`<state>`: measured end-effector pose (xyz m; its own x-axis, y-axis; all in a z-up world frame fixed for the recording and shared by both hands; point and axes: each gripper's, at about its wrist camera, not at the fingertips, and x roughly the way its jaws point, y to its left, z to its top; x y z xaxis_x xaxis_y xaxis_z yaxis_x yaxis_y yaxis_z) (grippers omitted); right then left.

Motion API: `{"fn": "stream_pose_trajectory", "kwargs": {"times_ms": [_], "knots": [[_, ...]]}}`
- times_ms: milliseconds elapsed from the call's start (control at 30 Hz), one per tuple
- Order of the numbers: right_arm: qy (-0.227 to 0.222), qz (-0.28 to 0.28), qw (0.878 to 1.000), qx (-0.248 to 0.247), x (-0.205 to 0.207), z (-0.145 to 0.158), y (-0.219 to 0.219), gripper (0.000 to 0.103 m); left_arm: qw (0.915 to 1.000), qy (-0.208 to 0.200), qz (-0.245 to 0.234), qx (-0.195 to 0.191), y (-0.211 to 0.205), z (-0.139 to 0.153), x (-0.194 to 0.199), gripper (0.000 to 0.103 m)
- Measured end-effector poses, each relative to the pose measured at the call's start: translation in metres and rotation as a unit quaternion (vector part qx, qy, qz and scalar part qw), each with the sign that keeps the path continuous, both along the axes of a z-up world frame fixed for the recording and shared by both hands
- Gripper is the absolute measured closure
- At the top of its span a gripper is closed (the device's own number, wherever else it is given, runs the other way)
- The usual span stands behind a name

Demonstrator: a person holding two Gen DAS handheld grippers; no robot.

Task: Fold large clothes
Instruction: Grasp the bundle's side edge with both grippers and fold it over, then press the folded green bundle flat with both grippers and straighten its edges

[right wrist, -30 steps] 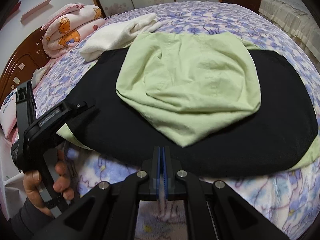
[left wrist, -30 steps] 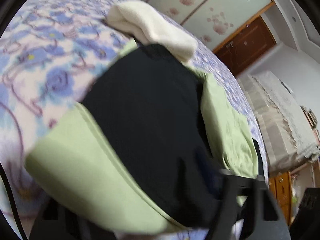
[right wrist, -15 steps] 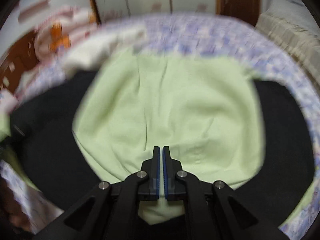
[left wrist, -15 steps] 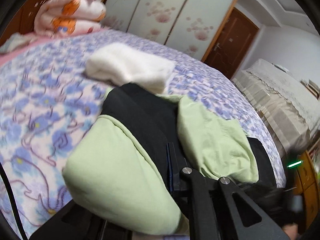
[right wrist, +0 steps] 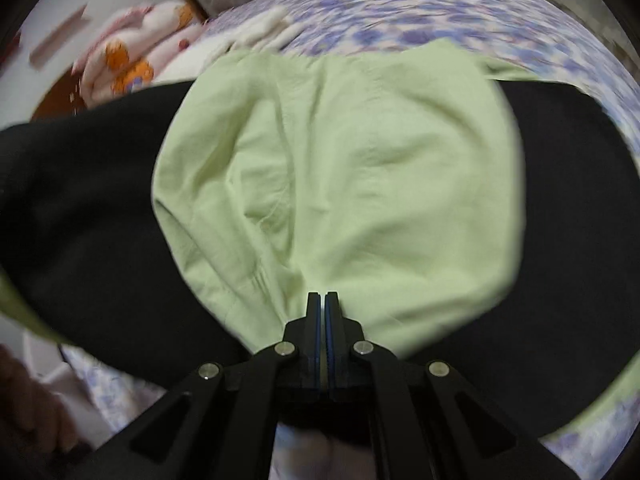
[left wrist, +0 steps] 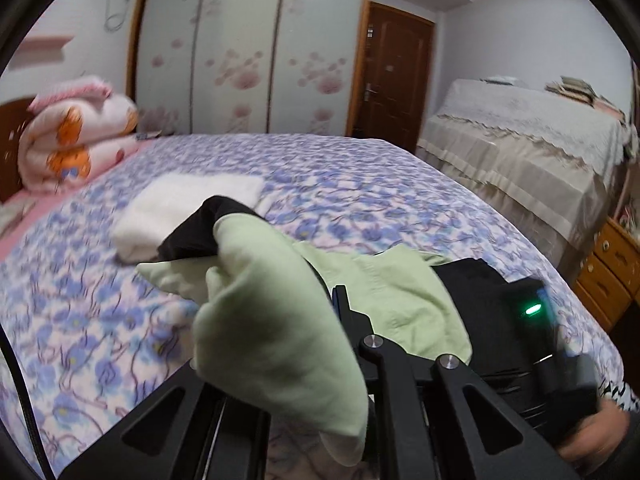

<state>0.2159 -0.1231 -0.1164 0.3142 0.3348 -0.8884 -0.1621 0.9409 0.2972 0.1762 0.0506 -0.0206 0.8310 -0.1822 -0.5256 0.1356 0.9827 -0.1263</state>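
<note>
A large garment, black outside (right wrist: pixel 80 208) with a light green lining (right wrist: pixel 340 168), lies spread on the bed. My left gripper (left wrist: pixel 336 304) is shut on one edge of it and holds that edge up off the bed. The lifted green and black cloth (left wrist: pixel 264 304) drapes over the gripper's left finger and hides it. My right gripper (right wrist: pixel 323 300) is shut with nothing between its fingers, and its tips sit at the near edge of the green panel. The left wrist view shows the right gripper's black body with a green light (left wrist: pixel 528 312) low on the right, held by a hand (left wrist: pixel 600 436).
The bed has a purple floral sheet (left wrist: pixel 360 184). A folded white cloth (left wrist: pixel 180 204) lies just beyond the garment. A rolled pink blanket (left wrist: pixel 72 136) sits by the headboard. A covered bed (left wrist: pixel 520 148) and wooden drawers (left wrist: pixel 608 272) stand to the right, with wardrobe doors (left wrist: pixel 248 48) behind.
My left gripper shut on the garment's edge, rolled, and rose with it, lifting the cloth off the bed. My right gripper moved forward over the green panel and stayed shut.
</note>
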Motion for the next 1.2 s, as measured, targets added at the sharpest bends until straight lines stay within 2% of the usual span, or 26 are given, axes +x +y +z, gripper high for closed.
{"fn": "stream_pose_trajectory", "kwargs": {"times_ms": [167, 367, 467, 533, 633, 700, 767, 800, 867, 900, 933, 1067, 1167, 1200], "knots": [[-0.030, -0.065, 0.997, -0.024, -0.035, 0.035, -0.077, 0.101, 0.9987, -0.012, -0.045, 0.018, -0.061, 0.017, 0.010, 0.097], [-0.036, -0.168, 0.985, -0.027, -0.070, 0.042, -0.169, 0.101, 0.9913, -0.015, -0.127, 0.031, -0.159, 0.016, 0.015, 0.097], [-0.033, -0.215, 0.976, -0.032, -0.076, 0.039, -0.205, 0.101, 0.9830, 0.000, -0.174, 0.060, -0.216, -0.004, 0.017, 0.097], [-0.031, -0.250, 0.967, -0.020, -0.085, 0.033, -0.228, 0.101, 0.9753, 0.020, -0.203, 0.085, -0.249, -0.028, 0.019, 0.096], [-0.026, -0.277, 0.960, -0.014, -0.092, 0.023, -0.248, 0.101, 0.9617, 0.073, -0.232, 0.127, -0.286, -0.072, 0.025, 0.094], [-0.020, -0.284, 0.958, -0.011, -0.094, 0.017, -0.251, 0.101, 0.9553, 0.097, -0.240, 0.142, -0.296, -0.093, 0.028, 0.092], [-0.014, -0.288, 0.958, -0.004, -0.094, 0.012, -0.252, 0.101, 0.9501, 0.117, -0.244, 0.155, -0.302, -0.105, 0.031, 0.087], [-0.014, -0.287, 0.958, -0.001, -0.096, 0.011, -0.253, 0.101, 0.9489, 0.123, -0.246, 0.156, -0.302, -0.106, 0.030, 0.080], [-0.017, -0.282, 0.959, 0.006, -0.097, 0.011, -0.254, 0.101, 0.9476, 0.126, -0.261, 0.134, -0.298, -0.098, 0.026, 0.065], [-0.019, -0.278, 0.960, 0.008, -0.098, 0.012, -0.254, 0.100, 0.9453, 0.132, -0.274, 0.119, -0.295, -0.092, 0.023, 0.045], [-0.020, -0.275, 0.961, 0.010, -0.096, 0.012, -0.254, 0.100, 0.9446, 0.132, -0.279, 0.112, -0.291, -0.084, 0.017, 0.029], [-0.035, -0.250, 0.967, 0.037, -0.094, 0.024, -0.246, 0.098, 0.9477, 0.102, -0.290, 0.087, -0.267, -0.056, -0.011, 0.028], [-0.056, -0.224, 0.971, 0.063, -0.091, 0.038, -0.239, 0.082, 0.9584, 0.087, -0.263, 0.069, -0.234, -0.031, -0.021, 0.028], [-0.060, -0.219, 0.971, 0.067, -0.089, 0.041, -0.236, 0.072, 0.9634, 0.089, -0.245, 0.064, -0.219, -0.028, -0.022, 0.028]]}}
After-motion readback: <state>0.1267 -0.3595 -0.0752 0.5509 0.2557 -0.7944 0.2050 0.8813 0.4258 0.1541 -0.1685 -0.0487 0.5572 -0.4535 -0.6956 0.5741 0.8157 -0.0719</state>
